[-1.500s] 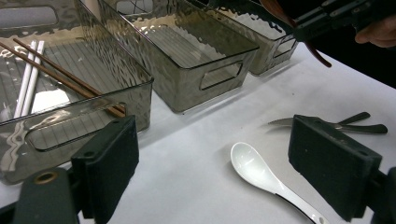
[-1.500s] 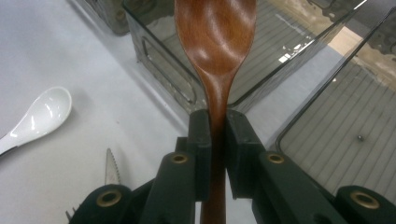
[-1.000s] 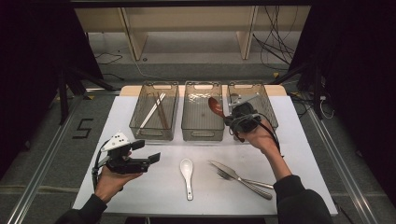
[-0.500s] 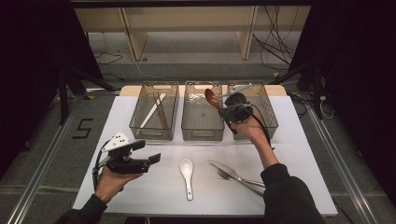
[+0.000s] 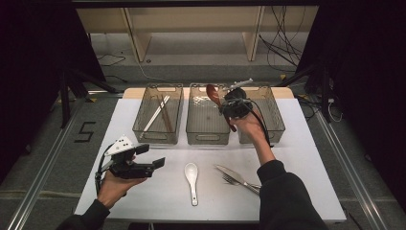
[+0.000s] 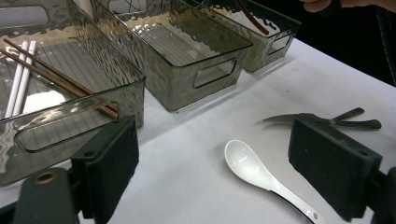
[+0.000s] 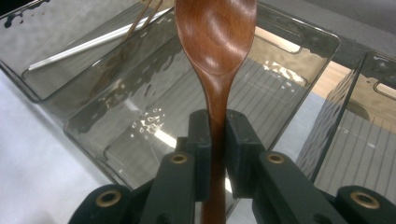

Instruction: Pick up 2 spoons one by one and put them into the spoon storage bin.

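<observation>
Looks like a lab recording setup: dark curtains [image 5: 28,72] all round, metal floor rails [image 5: 43,167], loose cables [image 5: 282,45], a taped number [image 5: 85,132] beside the white worktop [image 5: 158,196].

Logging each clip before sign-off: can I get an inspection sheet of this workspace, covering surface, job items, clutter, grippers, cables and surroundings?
Surface: white table, bare between items.
Job's things: wooden spoon held over the middle bin; chopsticks in the left bin; right bin; white spoon, knife and fork on the table.
Clutter: nothing seen.
Grippers: right gripper shut on the wooden spoon; left gripper open, empty.
Cables: one trails from each gripper; more on the floor.
Surroundings: wooden frame, dark sides.
</observation>
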{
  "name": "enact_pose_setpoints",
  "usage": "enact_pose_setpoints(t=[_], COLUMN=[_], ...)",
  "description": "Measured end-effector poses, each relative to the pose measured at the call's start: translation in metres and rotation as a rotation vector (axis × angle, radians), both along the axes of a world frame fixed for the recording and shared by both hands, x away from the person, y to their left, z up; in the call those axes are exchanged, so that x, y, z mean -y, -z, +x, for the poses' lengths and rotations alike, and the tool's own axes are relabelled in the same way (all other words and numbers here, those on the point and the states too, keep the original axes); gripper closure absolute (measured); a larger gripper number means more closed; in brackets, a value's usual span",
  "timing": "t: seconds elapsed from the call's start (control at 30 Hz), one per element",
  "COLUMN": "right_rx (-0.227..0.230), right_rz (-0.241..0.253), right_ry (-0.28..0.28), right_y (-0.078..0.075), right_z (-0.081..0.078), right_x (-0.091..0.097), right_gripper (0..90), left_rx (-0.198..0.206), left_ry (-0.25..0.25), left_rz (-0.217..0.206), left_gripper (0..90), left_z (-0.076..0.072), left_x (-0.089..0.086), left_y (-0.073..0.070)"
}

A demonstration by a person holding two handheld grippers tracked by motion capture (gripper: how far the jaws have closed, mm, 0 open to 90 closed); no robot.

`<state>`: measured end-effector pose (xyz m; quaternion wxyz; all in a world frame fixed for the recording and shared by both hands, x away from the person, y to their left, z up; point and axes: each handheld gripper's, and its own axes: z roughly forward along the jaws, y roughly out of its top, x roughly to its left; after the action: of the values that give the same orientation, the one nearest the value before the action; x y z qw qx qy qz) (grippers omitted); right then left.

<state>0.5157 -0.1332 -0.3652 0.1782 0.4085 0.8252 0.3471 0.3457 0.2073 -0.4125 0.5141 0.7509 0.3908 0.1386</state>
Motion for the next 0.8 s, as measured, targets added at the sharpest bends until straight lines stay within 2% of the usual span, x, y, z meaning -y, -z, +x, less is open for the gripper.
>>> enact_pose_setpoints(t=[0.3,0.8], right_rx=[-0.013,-0.019], right_rz=[0.016,0.032], right_ry=[0.021,0.032], right_y=[0.005,0.009], right_z=[0.009,0.014], right_x=[-0.009,-0.021], right_gripper=[82.0,81.8], left_rx=[-0.001,-0.003], left_ry=[0.002,0.002], left_rz=[0.004,0.003], left_gripper=[15.7,15.7], left_z=[0.0,0.001], left_x=[0.0,0.0], left_y=[0.001,0.001])
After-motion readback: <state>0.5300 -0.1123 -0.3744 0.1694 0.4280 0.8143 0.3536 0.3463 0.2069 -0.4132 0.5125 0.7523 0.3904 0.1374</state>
